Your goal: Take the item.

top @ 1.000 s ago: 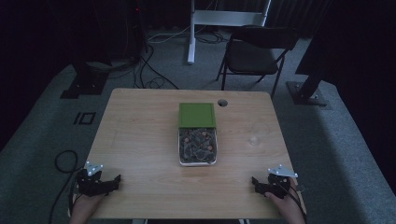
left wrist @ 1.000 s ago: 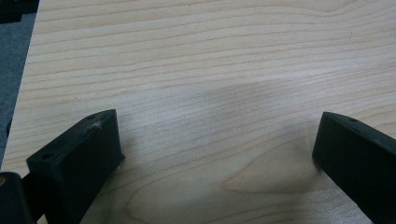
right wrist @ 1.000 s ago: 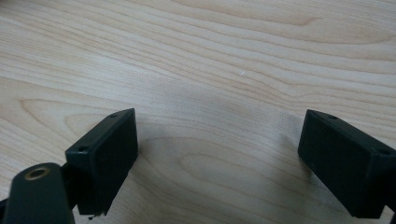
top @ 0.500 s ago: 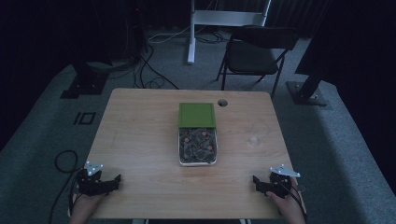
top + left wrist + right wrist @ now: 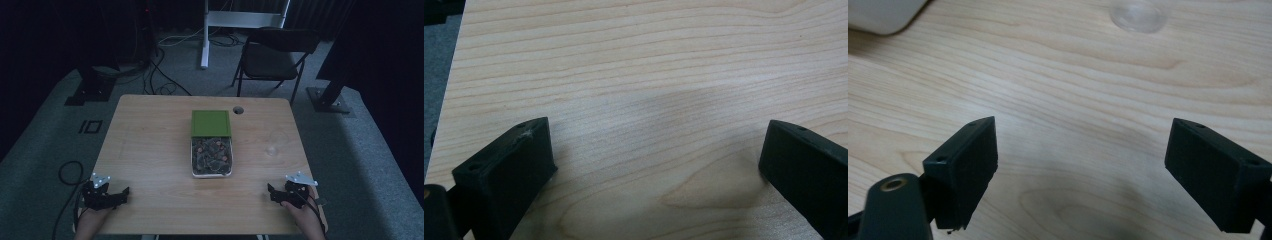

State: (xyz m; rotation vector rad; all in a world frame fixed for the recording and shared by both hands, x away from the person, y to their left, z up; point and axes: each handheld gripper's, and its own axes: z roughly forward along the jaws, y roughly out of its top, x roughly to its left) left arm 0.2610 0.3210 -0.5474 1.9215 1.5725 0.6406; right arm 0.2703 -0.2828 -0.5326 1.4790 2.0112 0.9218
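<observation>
A clear rectangular box [image 5: 211, 156] with several small mixed pieces inside sits in the middle of the wooden table [image 5: 150, 150]. Its green lid [image 5: 210, 122] lies just behind it, touching its far end. My left gripper [image 5: 122, 194] rests at the table's near left corner, open, jaws wide over bare wood [image 5: 654, 150]. At the near right corner my right gripper [image 5: 271, 193] is open too, with nothing between its jaws [image 5: 1078, 150]. A corner of the box [image 5: 883, 15] shows at the upper left of the right gripper view.
A small clear round dish [image 5: 272, 149] [image 5: 1138, 15] lies on the table right of the box. A cable hole [image 5: 238, 109] is near the far edge. A black folding chair [image 5: 275, 55] stands behind the table; cables [image 5: 160, 75] run over the floor.
</observation>
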